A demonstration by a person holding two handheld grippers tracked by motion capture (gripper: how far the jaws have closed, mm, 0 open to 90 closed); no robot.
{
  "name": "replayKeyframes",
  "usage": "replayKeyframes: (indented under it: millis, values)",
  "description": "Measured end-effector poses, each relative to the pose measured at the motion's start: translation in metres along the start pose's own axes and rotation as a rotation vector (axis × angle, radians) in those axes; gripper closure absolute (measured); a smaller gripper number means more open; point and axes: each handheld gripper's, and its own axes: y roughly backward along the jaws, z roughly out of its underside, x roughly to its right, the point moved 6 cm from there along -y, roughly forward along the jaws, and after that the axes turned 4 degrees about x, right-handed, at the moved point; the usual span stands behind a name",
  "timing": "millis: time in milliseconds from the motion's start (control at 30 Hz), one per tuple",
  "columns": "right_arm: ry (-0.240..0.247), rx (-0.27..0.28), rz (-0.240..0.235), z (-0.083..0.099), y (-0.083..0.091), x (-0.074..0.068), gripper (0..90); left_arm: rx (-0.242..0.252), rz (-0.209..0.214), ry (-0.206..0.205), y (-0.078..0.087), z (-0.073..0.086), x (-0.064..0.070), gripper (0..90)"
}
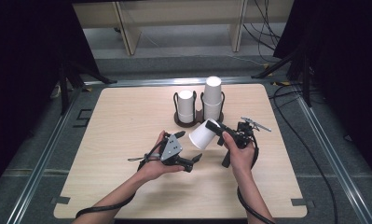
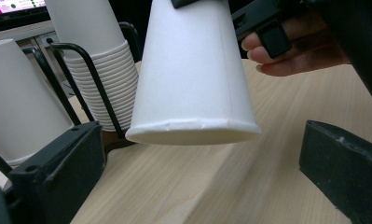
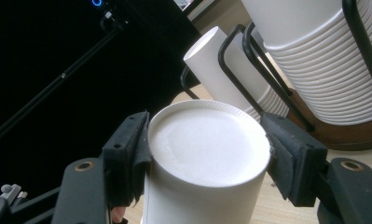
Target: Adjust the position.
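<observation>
- While the holder (image 1: 198,119) stands toward the far side of the table (image 1: 127,112), a single cup (image 1: 203,134) is held in the air just in front of it, on the near side.
- The cup is gripped near its closed base by the right gripper (image 1: 219,129); in the right gripper view its two pads are seen pressed against opposite sides of the cup (image 3: 207,158), with the base facing the camera.
- The cup is tilted, its open rim pointed down and away from the holder, toward the left gripper (image 1: 193,161).
- In the left gripper view the cup (image 2: 195,74) is seen above the table (image 2: 277,121), its rim clear of the wood, with the holder's wire (image 2: 88,70) just behind it.
- The left gripper is held well open; its jaws are spread wide and nothing is between them, and it is kept on the near side of the cup, apart from it.
- Two stacks are kept in the holder: a short stack (image 1: 186,106) in the left bay and a tall stack (image 1: 212,97) in the right bay, both mouth down.
- The right hand (image 1: 239,154) is seen nearer than the holder, the left hand (image 1: 155,165) further to the left of it.
</observation>
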Motion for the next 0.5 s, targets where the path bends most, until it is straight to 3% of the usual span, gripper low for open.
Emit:
replayKeyframes:
  millis: [300, 367, 467, 500]
  values:
    - [-0.032, 0.000, -0.017, 0.000, 0.003, 0.002, 36.1, 0.014, 0.005, 0.000, -0.006, 0.001, 0.000, 0.0]
    - [-0.113, -0.017, -0.045, 0.002, 0.004, -0.002, 36.1, 0.019, 0.012, -0.005, -0.007, 0.000, 0.001, 0.0]
    - [-0.094, -0.003, -0.056, 0.002, 0.006, 0.001, 36.1, 0.039, 0.020, -0.001, -0.011, -0.001, 0.004, 0.0]
    - [-0.136, -0.009, -0.045, 0.002, 0.006, 0.000, 36.1, 0.029, 0.021, -0.004, -0.011, -0.001, 0.004, 0.0]
